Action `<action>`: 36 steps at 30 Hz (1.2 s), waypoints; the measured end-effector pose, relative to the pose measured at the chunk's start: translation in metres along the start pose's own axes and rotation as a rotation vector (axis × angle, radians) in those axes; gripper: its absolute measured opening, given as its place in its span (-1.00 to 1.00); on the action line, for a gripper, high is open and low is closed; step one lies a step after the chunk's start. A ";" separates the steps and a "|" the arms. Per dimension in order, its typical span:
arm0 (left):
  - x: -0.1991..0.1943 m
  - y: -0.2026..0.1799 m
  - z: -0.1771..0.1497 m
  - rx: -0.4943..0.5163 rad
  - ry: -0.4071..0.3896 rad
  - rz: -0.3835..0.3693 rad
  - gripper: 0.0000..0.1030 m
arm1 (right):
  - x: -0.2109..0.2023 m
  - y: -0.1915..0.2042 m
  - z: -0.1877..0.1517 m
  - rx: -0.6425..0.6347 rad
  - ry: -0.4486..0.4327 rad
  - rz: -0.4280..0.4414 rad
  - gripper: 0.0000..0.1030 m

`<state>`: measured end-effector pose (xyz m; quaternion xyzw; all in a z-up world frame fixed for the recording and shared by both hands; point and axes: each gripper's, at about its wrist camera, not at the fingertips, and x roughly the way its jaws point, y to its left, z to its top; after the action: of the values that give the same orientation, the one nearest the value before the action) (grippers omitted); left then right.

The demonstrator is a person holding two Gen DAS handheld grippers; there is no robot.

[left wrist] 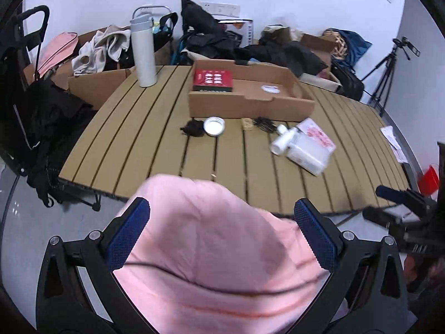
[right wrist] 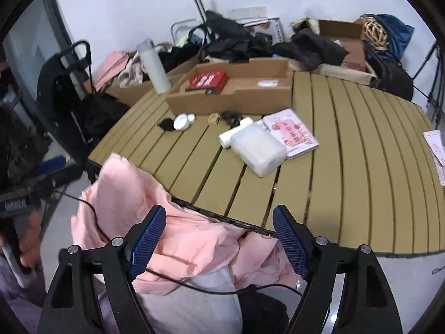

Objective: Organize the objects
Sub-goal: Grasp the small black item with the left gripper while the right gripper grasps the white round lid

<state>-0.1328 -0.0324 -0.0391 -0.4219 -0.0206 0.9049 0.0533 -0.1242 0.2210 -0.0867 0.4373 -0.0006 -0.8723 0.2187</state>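
Pink garment (left wrist: 217,250) is lying bunched at the near edge of the slatted table (right wrist: 347,167), part on the slats and part hanging off toward the person. It is sitting directly ahead of and below both tongs.

Left gripper (left wrist: 222,233): jaws standing at full spread, blue pads flanking the cloth mound on either side. Whether the pads are touching the fabric I cannot tell; nothing looks pinched. Cloth is filling the whole gap.

Right gripper (right wrist: 219,239): jaws wide and not gripping. Crumpled folds are lying between and beneath the pads, loose, with a thin black cable (right wrist: 194,284) crossing over them.

Key relation: the garment's bulk is running roughly crosswise along the table edge, with its higher heap leaning toward the left side in the right wrist view. Both hands are looking about equally near; the left seems centred on the mound, the right over its lower trailing folds.

Remaining items are waiting farther back: white bottle (right wrist: 254,146) lying on its side, touching a pink booklet (right wrist: 292,133), and a cardboard tray (right wrist: 230,97) holding a red box (right wrist: 207,80).

Judgement: garment is just being released or about to be regripped; cable may snag.
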 end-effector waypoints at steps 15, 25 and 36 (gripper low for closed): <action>0.196 0.075 0.093 -0.008 0.194 -0.092 0.30 | 0.150 0.028 0.100 -0.070 0.069 0.032 -0.26; 0.215 0.087 0.092 -0.040 0.182 -0.245 -0.49 | 0.258 0.055 0.149 -0.039 0.116 0.121 -0.47; 0.096 0.088 0.078 -0.118 0.038 -0.213 -0.51 | 0.179 0.046 0.133 -0.082 0.026 0.023 -0.91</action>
<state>-0.2609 -0.1086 -0.0695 -0.4368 -0.1174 0.8831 0.1248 -0.3015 0.0861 -0.1322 0.4393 0.0331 -0.8632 0.2466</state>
